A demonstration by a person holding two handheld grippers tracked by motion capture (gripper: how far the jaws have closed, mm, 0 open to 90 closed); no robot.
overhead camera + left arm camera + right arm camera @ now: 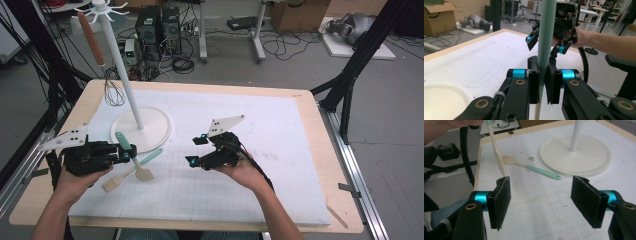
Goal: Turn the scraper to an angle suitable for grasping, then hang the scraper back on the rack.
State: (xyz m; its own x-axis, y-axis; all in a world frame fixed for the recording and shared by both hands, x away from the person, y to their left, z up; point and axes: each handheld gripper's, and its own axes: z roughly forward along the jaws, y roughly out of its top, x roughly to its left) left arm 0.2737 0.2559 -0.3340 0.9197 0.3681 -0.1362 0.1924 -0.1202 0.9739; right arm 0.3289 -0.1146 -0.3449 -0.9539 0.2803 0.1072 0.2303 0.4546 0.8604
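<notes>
Left gripper (543, 83): we see its jaws clamped on one green-handled spatula (545, 37), lower left of the high view
Right gripper (541, 200): jaws wide apart, nothing between them, at frame centre
Utensils, as we count: two on the mat, the held spatula and one spoon (145, 167); one whisk (114, 92) hanging upper left
Stands: one white rack (141, 127)

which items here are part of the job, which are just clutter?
In the job:
- spatula with green handle, clamped in the left tongs
- second green-handled spatula lying on the mat
- white hanging stand
- right tongs, open, nothing between them

Lying about:
- whisk hanging on the stand
- computer towers and cables on the floor
- cardboard box
</notes>
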